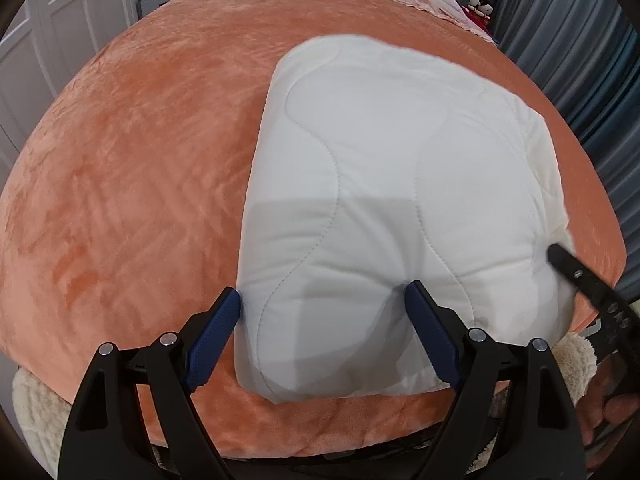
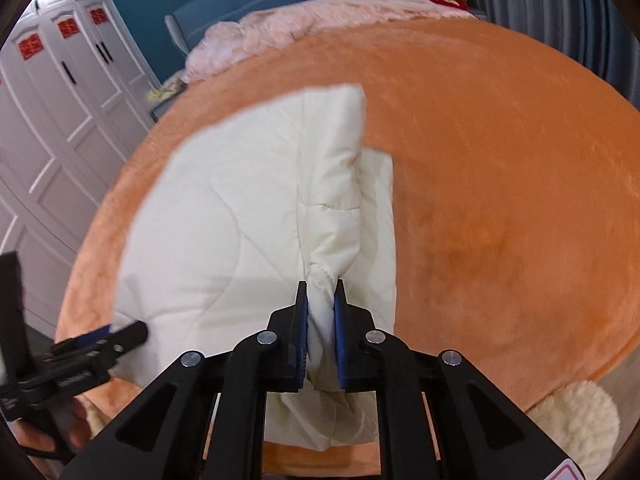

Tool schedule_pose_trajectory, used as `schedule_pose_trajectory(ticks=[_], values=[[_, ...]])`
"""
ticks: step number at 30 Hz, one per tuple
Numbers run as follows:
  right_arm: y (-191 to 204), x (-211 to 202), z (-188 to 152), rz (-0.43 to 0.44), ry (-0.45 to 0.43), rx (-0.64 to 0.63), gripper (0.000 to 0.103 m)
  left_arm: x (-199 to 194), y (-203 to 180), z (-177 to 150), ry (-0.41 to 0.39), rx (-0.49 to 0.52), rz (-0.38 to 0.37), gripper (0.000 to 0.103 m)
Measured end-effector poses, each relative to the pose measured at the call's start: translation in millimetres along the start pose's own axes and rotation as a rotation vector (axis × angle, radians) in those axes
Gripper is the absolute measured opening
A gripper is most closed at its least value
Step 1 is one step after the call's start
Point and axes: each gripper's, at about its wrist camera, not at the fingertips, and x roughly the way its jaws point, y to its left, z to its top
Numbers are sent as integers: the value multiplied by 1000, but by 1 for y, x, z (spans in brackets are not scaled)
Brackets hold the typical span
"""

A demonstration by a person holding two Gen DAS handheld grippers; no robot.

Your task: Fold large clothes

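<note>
Right wrist view: right gripper (image 2: 321,294) pinching white quilt (image 2: 224,216) edge at lower centre | left gripper (image 1: 322,300) spreading open, straddling folded quilt on orange bed (image 1: 120,160)

Landmark: folded white quilt (image 1: 392,208), lying on the orange bedspread (image 1: 132,184).

- Left of quilt — bare bedspread, open passage out to the bed's edge.
- Right of quilt — wide bare bedspread (image 2: 500,184), unobstructed.
- Beyond quilt — bare strip, then a heaped pink blanket (image 2: 272,36) blocks the head end.
- Past the bed, quilt's left — white wardrobe (image 2: 60,92); quilt's right — grey curtain (image 1: 568,32).
</note>
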Motion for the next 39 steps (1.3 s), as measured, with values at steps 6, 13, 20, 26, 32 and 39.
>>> schedule_pose_trajectory(ticks=[6,13,20,26,32,39], values=[[-4,22,-5,-19,15,-7,12,5,-6,-4,-17,24,44,86],[0,-8,10,-34,-48,-11,42,-12,0,7,-34,-5,21,88],[-21,17,25,66,26,110,67,-12,18,46,-34,-93,-57,96],[-35,47,28,165,83,211,82,25,29,66,42,-151,-183,98],[-53,81,24,286,149,330,87,53,34,71,58,-201,-280,98],[-33,67,36,313,120,281,35,36,29,78,-19,-151,-293,76]])
